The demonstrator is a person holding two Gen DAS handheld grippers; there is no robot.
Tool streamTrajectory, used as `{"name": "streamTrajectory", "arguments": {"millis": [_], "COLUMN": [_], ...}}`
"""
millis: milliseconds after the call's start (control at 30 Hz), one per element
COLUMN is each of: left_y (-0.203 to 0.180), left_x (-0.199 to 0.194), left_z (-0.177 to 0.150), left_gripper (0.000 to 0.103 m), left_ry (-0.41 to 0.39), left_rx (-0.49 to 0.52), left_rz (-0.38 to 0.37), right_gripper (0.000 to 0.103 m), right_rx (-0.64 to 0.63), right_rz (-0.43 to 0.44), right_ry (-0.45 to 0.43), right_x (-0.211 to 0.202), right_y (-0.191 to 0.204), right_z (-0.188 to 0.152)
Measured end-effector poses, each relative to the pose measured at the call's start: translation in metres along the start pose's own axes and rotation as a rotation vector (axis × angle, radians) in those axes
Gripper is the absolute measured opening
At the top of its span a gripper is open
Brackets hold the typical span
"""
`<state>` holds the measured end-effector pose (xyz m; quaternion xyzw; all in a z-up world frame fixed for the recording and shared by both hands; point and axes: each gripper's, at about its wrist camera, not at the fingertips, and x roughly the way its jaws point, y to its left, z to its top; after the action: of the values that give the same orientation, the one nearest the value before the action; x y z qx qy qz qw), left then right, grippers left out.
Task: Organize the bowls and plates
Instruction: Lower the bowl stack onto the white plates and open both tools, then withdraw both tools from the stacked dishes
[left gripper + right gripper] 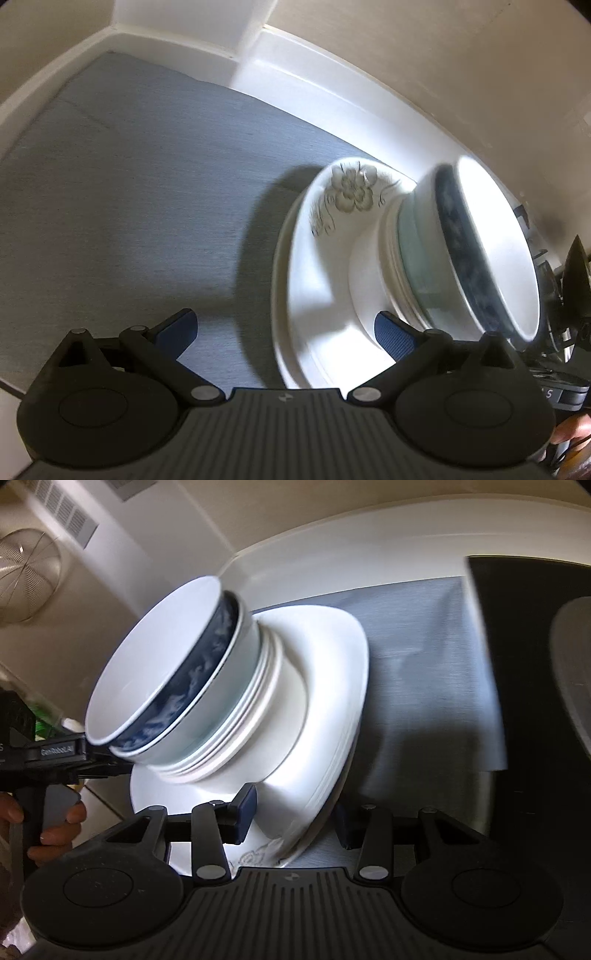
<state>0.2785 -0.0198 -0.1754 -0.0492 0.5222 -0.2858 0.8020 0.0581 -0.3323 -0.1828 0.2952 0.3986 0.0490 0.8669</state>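
Here's the stack: square white plates [332, 686] at the bottom, one with a grey flower painted on its rim [351, 192], nested white bowls [258, 709] on those, and a blue-patterned bowl with a white inside [173, 679] on top; the whole pile sits on a grey lined shelf [129, 166] inside a white cabinet, toward three o'clock in the left wrist view, hard by the cabinet's side wall.

The right tool [295, 821] has the plate rim between its blue pads; the near pad [245, 808] looks to be on the upper face, the far one under the rim, though the blur leaves it unclear whether they truly bite; so I cannot call it a firm pinch.

The left tool [284, 332] stands spread, one pad [395, 338] over the plate at four o'clock, the other [181, 328] over bare shelf, nothing held.

My read: the stacking is done, and this is the step of seating the pile in its place.

Next, I'd judge, a level push or lift by the plate edge is called for, slow and steady; the bowls ride high and could slide or tip if the plates tilt.
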Motion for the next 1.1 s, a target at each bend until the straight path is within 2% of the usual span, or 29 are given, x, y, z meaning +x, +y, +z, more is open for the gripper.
{"name": "streamTrajectory", "arguments": {"millis": [133, 300, 400, 467, 533, 567, 733, 767, 833, 967, 1100], "left_y": [0.012, 0.021, 0.022, 0.016, 0.007, 0.001, -0.029, -0.035, -0.044, -0.060, -0.076], "left_x": [-0.007, -0.015, -0.026, -0.033, -0.045, -0.051, -0.078, -0.084, -0.094, -0.115, -0.131], "left_z": [-0.002, -0.004, -0.006, -0.006, -0.009, -0.009, -0.024, -0.028, -0.032, -0.042, -0.049], "left_gripper": [0.102, 0.102, 0.103, 0.103, 0.103, 0.103, 0.103, 0.103, 0.103, 0.103, 0.103], "left_ry": [-0.005, -0.009, -0.013, -0.024, -0.039, -0.046, -0.091, -0.111, -0.141, -0.164, -0.166], "left_rx": [-0.022, -0.049, -0.049, -0.029, 0.010, 0.032, 0.154, 0.175, 0.196, 0.192, 0.188], "left_rz": [0.023, 0.049, 0.070, 0.089, 0.127, 0.153, 0.356, 0.393, 0.417, 0.414, 0.413], "right_gripper": [0.045, 0.046, 0.051, 0.054, 0.077, 0.081, 0.086, 0.086, 0.086, 0.086, 0.087], "right_rx": [-0.022, -0.026, -0.026, -0.073, -0.155, -0.191, -0.304, -0.303, -0.268, -0.172, -0.148], "right_rz": [0.028, 0.013, -0.002, -0.039, -0.078, -0.098, -0.224, -0.242, -0.253, -0.279, -0.301], "right_ry": [0.011, 0.012, 0.023, 0.028, 0.020, 0.016, -0.011, -0.016, -0.027, -0.071, -0.127], "right_x": [0.013, 0.023, 0.024, 0.022, 0.015, 0.009, -0.019, -0.025, -0.035, -0.060, -0.078], "right_y": [0.014, 0.020, 0.023, 0.033, 0.046, 0.055, 0.089, 0.094, 0.100, 0.109, 0.126], "right_z": [0.005, 0.016, 0.019, 0.017, 0.010, 0.005, -0.018, -0.022, -0.026, -0.037, -0.043]}}
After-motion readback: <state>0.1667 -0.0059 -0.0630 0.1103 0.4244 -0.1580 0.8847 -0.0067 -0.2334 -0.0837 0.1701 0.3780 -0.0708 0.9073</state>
